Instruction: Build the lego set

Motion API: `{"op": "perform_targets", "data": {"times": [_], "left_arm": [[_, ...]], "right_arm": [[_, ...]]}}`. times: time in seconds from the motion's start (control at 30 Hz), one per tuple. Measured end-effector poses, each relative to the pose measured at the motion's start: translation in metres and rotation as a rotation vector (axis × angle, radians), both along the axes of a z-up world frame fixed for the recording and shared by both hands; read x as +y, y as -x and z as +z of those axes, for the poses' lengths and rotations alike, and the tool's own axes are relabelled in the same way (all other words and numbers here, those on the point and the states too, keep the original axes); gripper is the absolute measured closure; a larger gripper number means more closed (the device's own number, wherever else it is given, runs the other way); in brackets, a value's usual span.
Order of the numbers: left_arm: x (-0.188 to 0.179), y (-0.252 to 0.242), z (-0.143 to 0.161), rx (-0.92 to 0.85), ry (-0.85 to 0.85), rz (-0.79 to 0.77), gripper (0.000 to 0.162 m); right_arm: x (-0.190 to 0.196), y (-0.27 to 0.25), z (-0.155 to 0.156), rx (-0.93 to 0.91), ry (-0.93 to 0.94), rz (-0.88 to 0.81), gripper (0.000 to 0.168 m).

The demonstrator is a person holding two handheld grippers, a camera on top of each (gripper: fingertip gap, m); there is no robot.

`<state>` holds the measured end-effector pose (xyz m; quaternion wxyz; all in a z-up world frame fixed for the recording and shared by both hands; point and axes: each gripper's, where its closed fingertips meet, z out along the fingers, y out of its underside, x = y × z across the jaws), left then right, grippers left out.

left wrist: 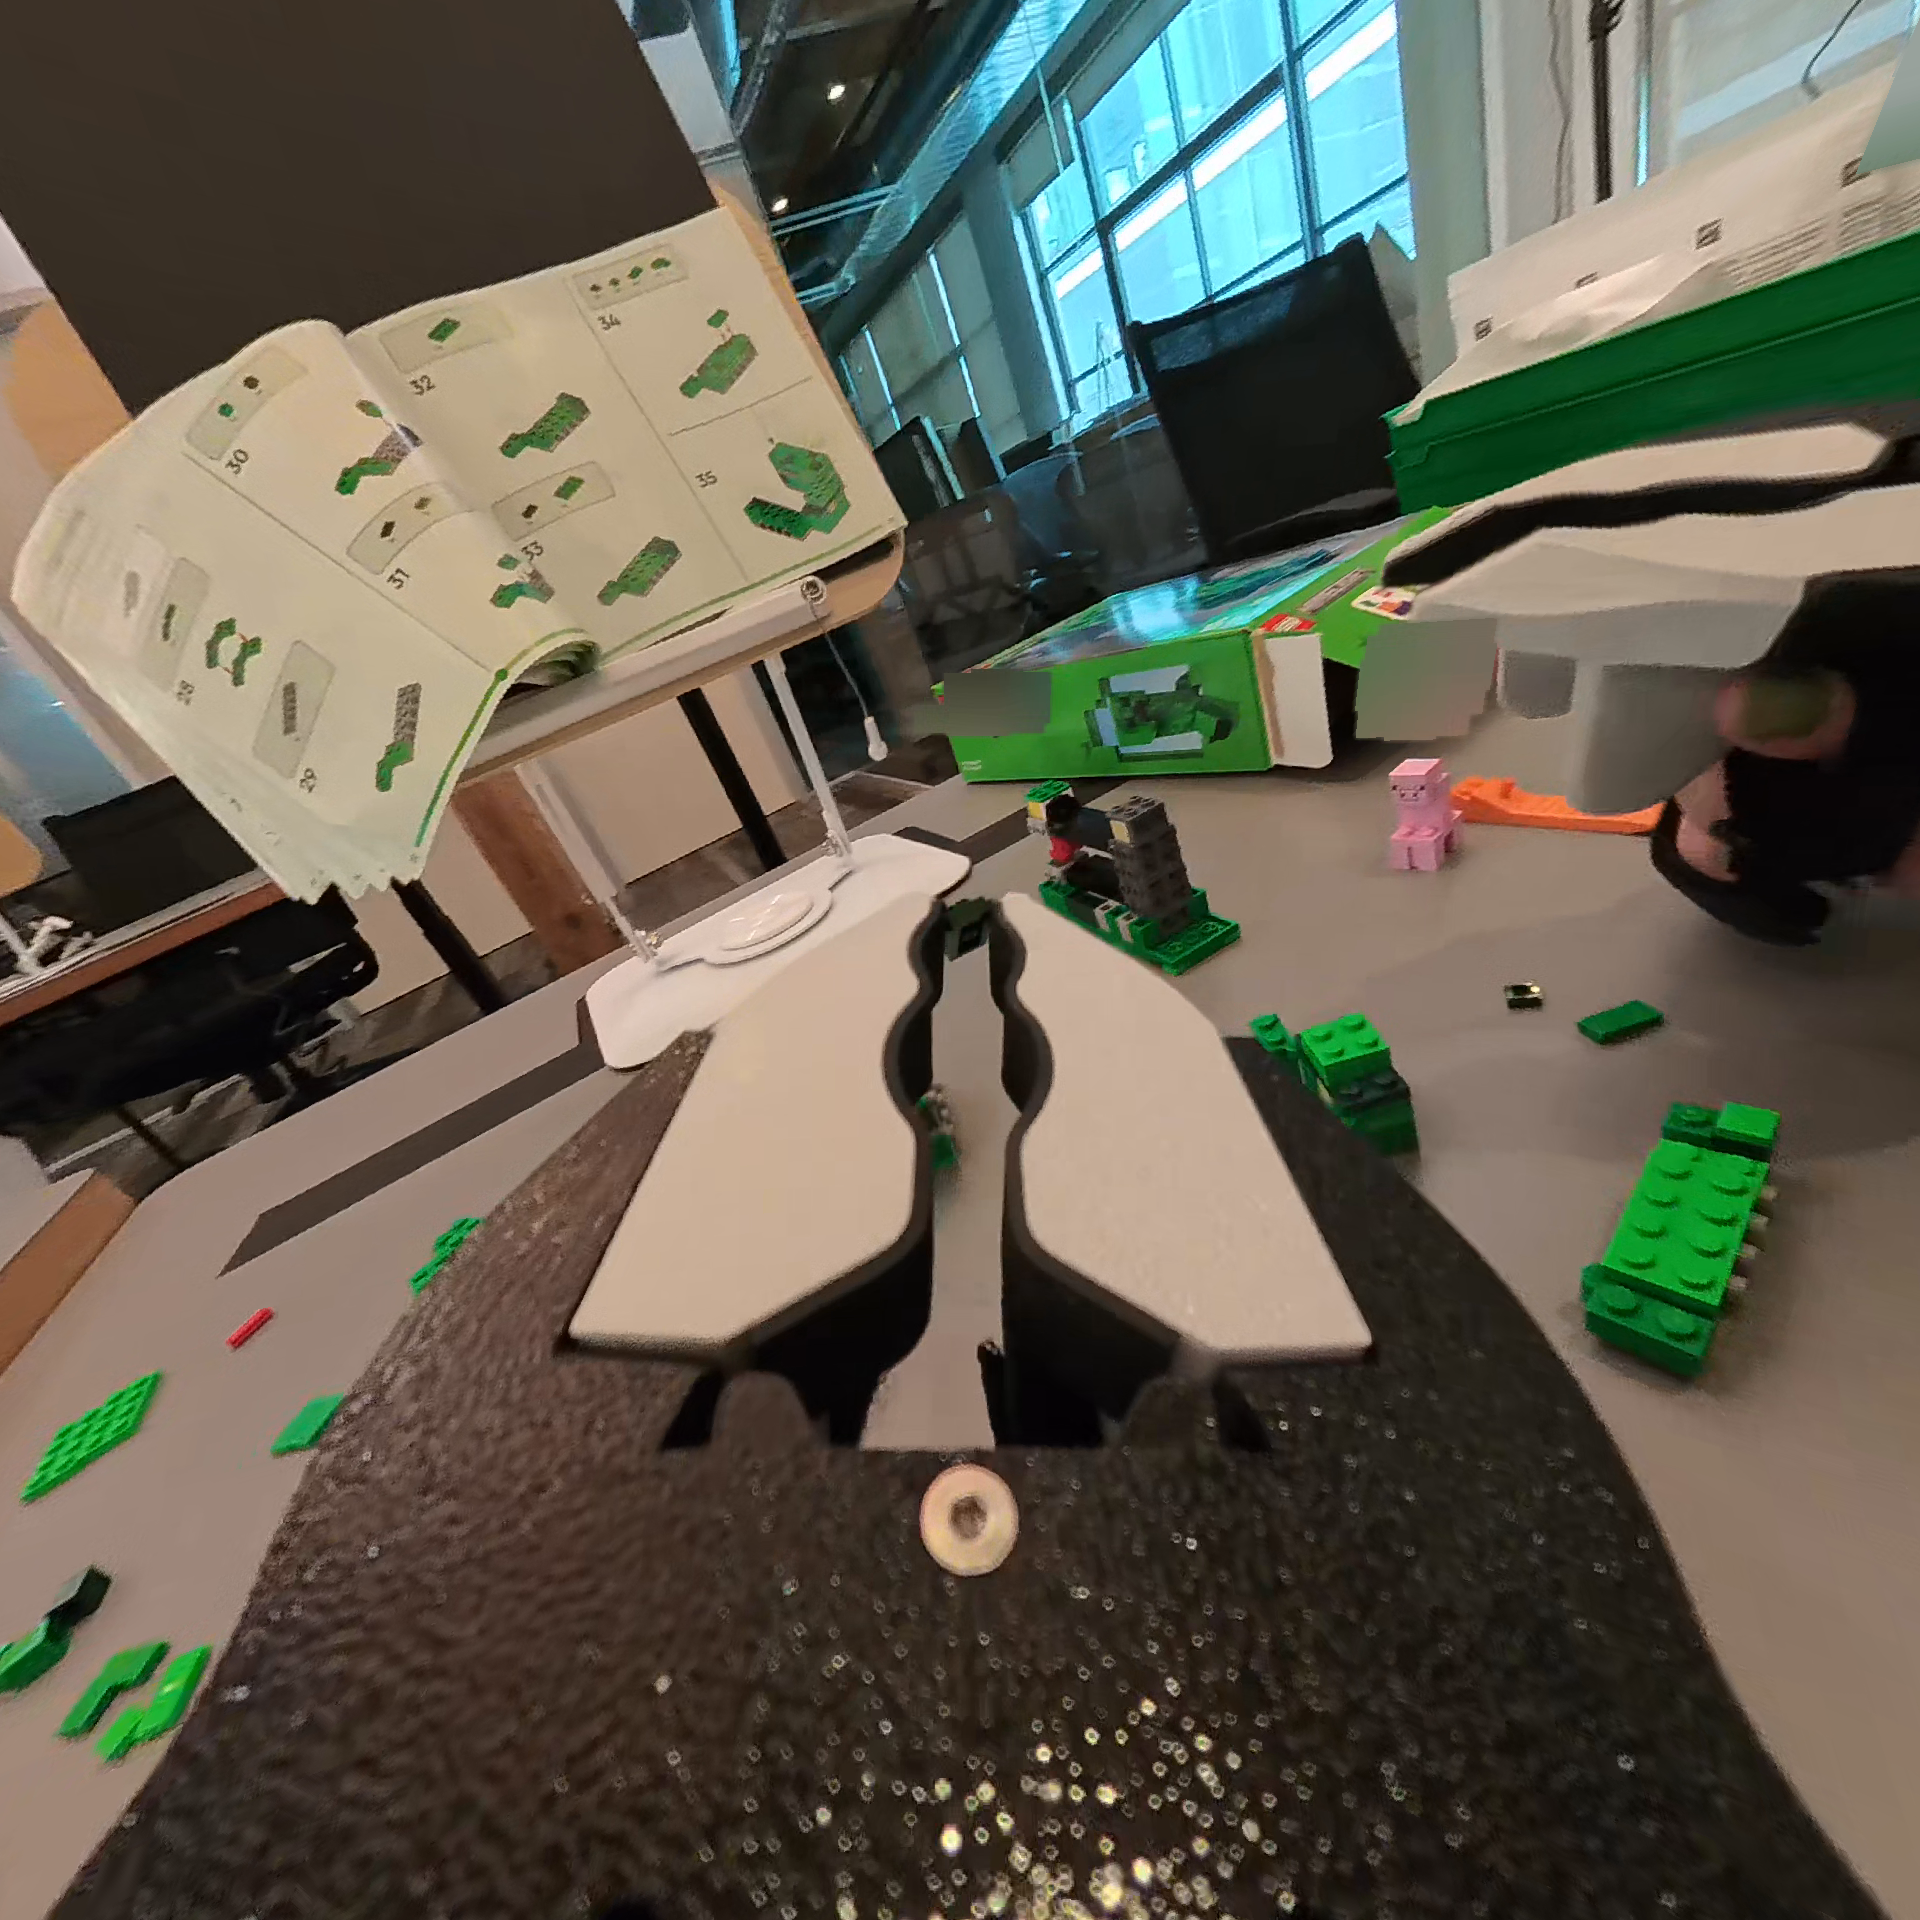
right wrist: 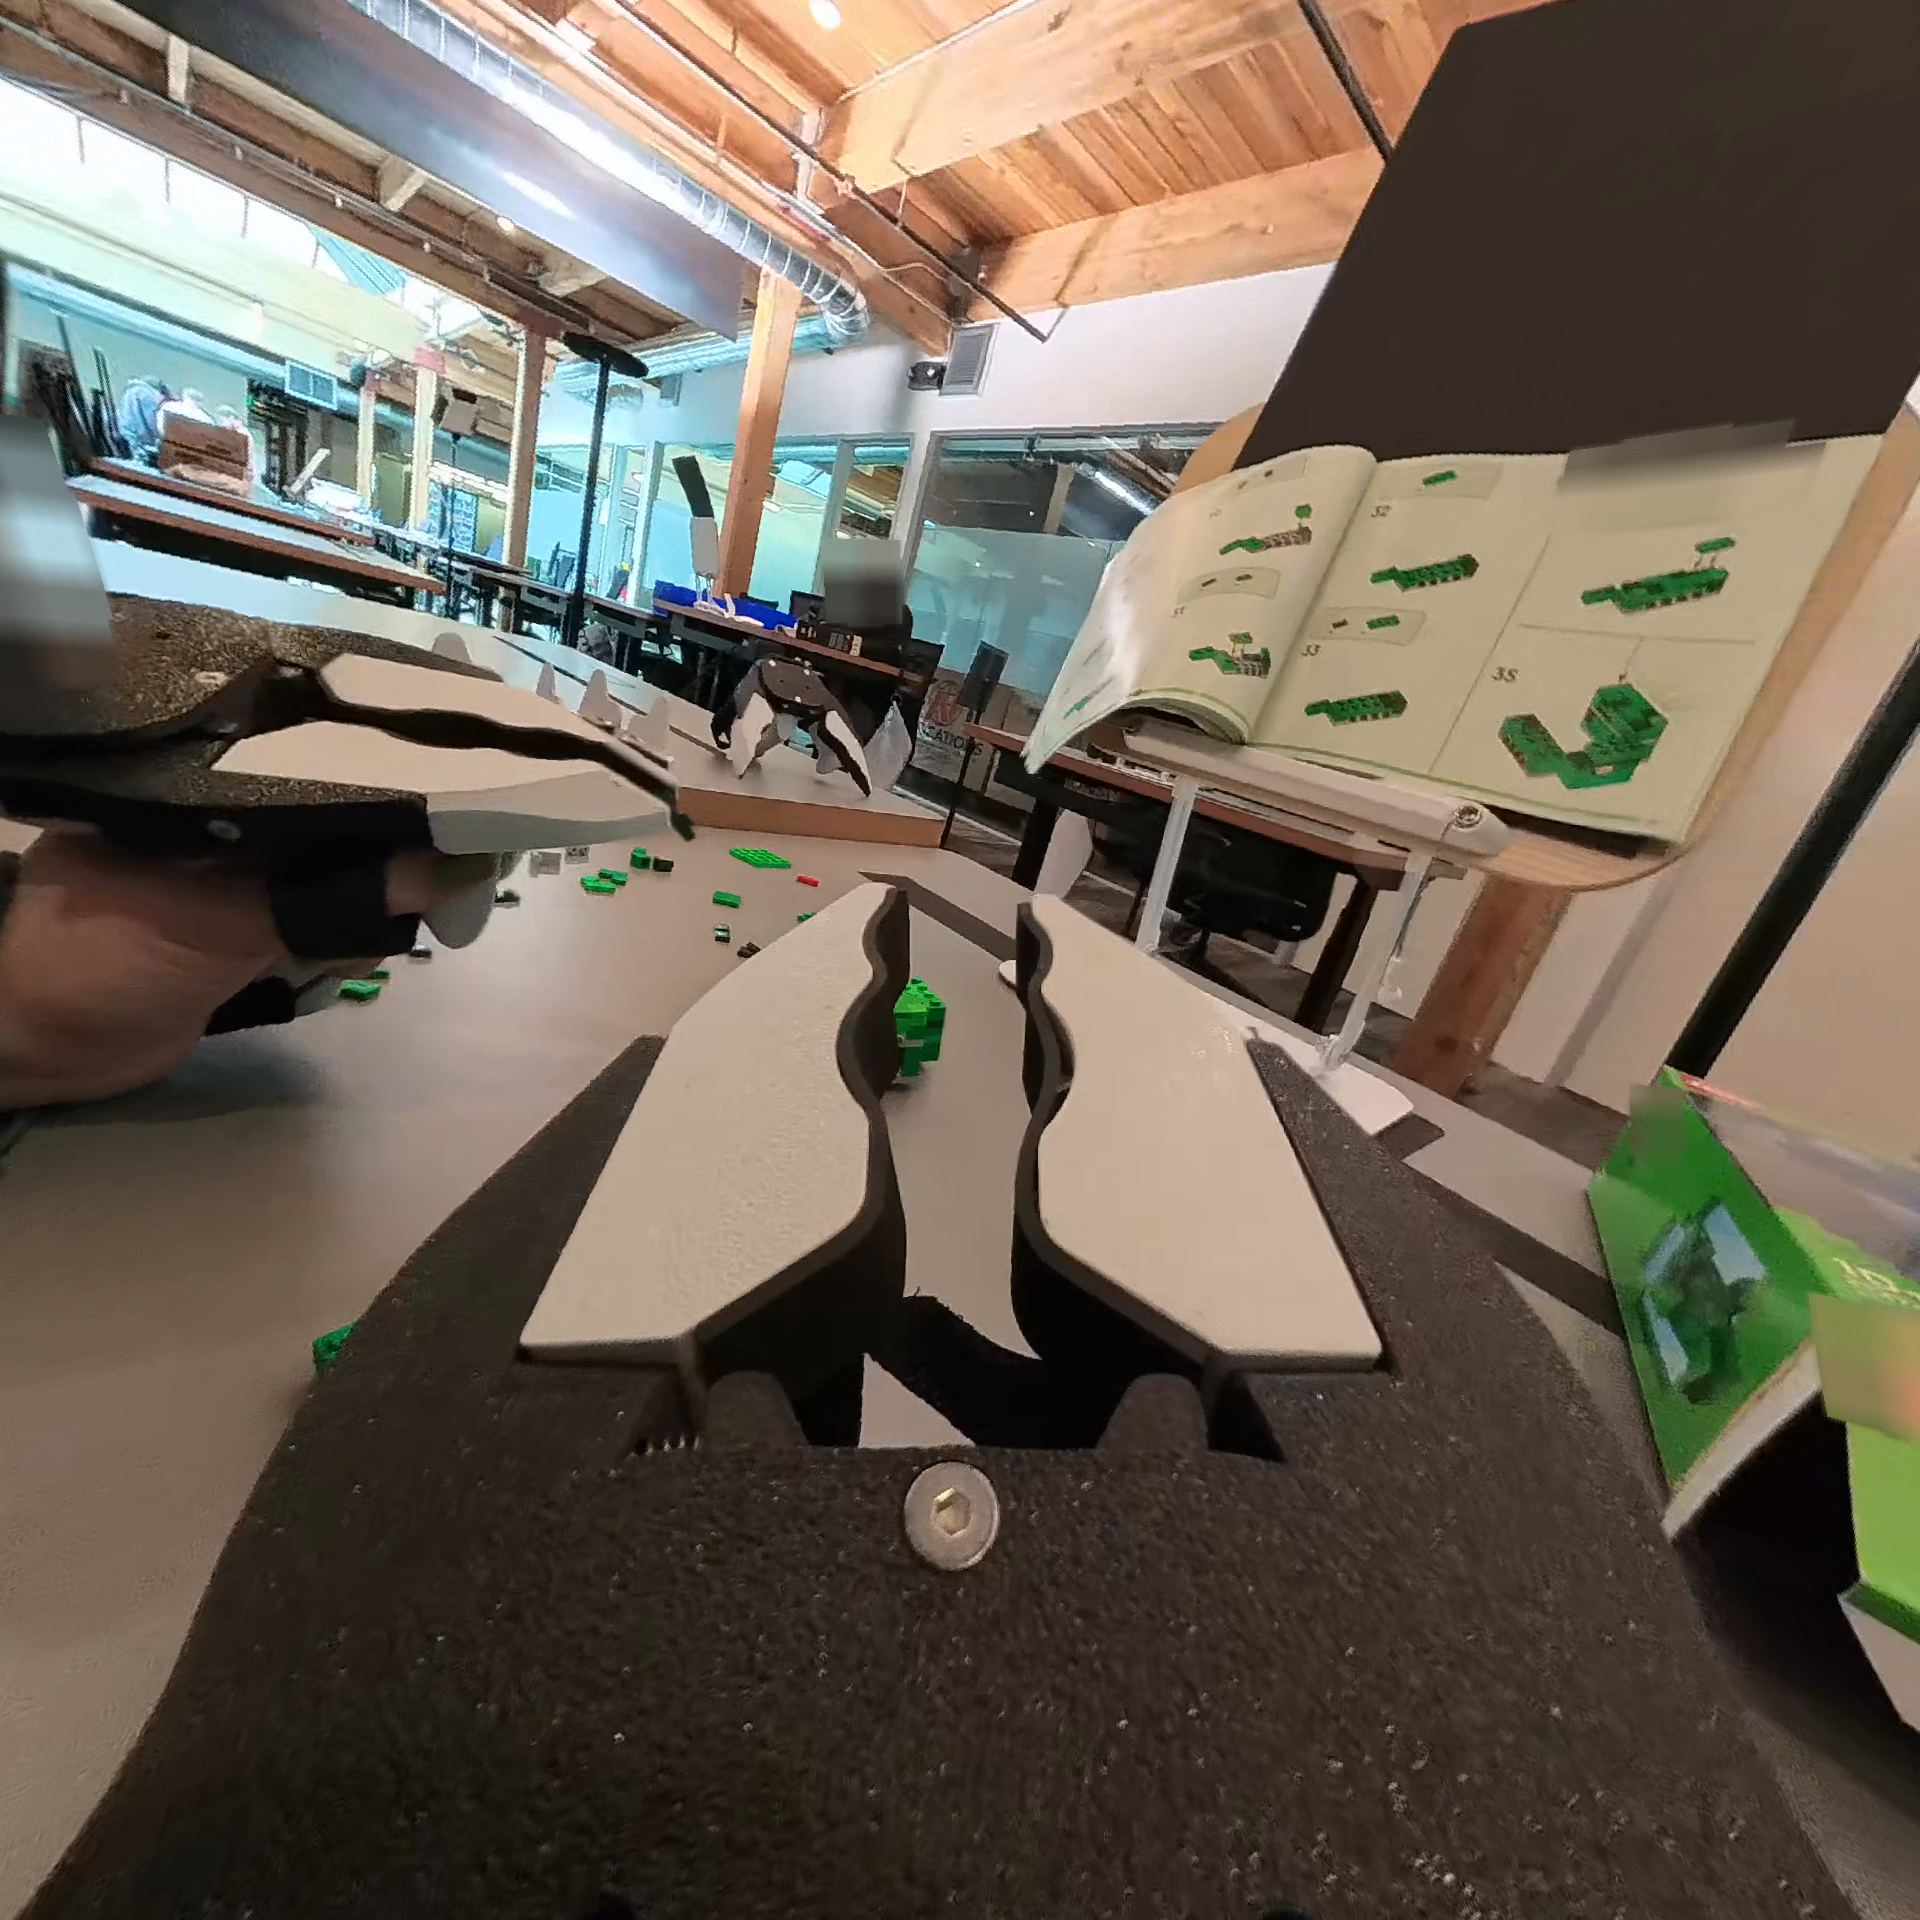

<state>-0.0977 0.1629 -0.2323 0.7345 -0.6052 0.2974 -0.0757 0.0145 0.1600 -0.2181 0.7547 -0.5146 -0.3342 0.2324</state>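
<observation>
My left gripper (left wrist: 966, 912) is shut on a small dark green piece (left wrist: 966, 932) held at its fingertips above the grey table (left wrist: 1195, 1039). It also shows at the left of the right wrist view (right wrist: 673, 816), held in a hand. My right gripper (right wrist: 956, 906) is open and empty, raised over the table. A small green block build (right wrist: 920, 1023) stands on the table beyond its fingers, apart from them. In the left wrist view that build (left wrist: 1351, 1081) stands right of my fingers. A long green studded build (left wrist: 1683, 1236) lies farther right.
An open instruction booklet (left wrist: 468, 499) rests on a white stand (left wrist: 769, 935). A grey tower on a green plate (left wrist: 1138, 883), a pink pig (left wrist: 1421, 816), an orange separator (left wrist: 1548, 805) and a green box (left wrist: 1143, 707) stand behind. Loose green plates (left wrist: 94, 1434) lie at the left. Left tips to right tips: about 12 cm.
</observation>
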Motion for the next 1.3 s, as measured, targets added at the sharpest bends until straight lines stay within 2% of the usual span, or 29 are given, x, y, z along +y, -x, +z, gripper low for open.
{"op": "perform_targets", "data": {"times": [0.33,0.9,1.3], "left_arm": [[0.007,0.008,-0.004,0.018,0.017,0.072,0.155],[0.008,0.004,-0.006,0.017,0.031,0.042,0.155],[0.008,0.005,-0.005,0.013,0.026,0.045,0.155]], "right_arm": [[-0.007,0.005,-0.001,-0.037,-0.035,0.032,0.159],[-0.012,0.011,-0.002,-0.070,-0.072,0.052,0.168],[-0.016,0.013,-0.002,-0.076,-0.089,0.075,0.168]]}}
